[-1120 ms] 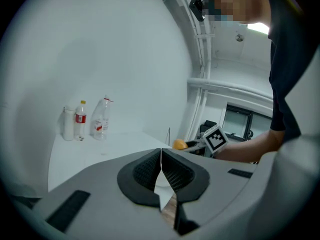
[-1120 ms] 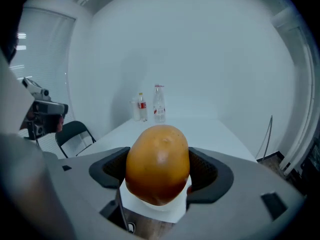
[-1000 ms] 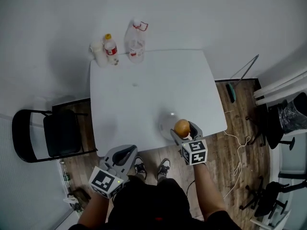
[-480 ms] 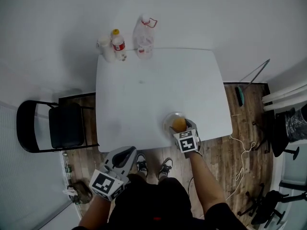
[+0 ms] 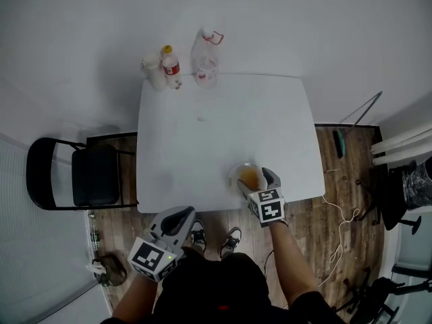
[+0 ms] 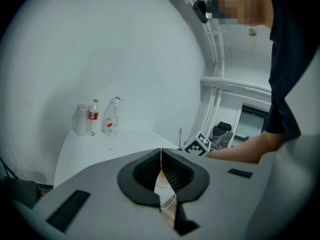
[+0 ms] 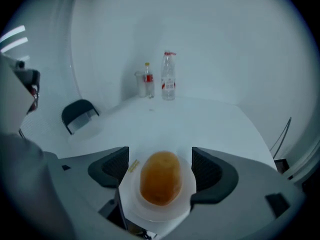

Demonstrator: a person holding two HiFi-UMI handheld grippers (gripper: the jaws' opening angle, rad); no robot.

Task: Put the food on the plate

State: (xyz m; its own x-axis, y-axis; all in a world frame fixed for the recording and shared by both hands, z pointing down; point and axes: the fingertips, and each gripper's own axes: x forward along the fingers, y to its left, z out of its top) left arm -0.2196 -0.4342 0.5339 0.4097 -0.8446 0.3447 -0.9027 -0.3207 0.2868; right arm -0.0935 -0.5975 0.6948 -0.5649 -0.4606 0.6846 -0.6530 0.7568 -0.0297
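Golden-brown oval food (image 7: 160,178) lies on white plate (image 7: 131,205), right hand-held gripper (image 7: 160,155) released around it.

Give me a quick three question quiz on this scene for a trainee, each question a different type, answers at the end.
1. True or false: the food lies on the plate.
2. Multiple choice: the right gripper has its jaws A) clamped on the food, B) apart, one on each side of the food, C) shut with nothing between them.
3. Fill in: the left gripper, held off the table, is ____ (open or shut).
Key: 1 true; 2 B; 3 shut.
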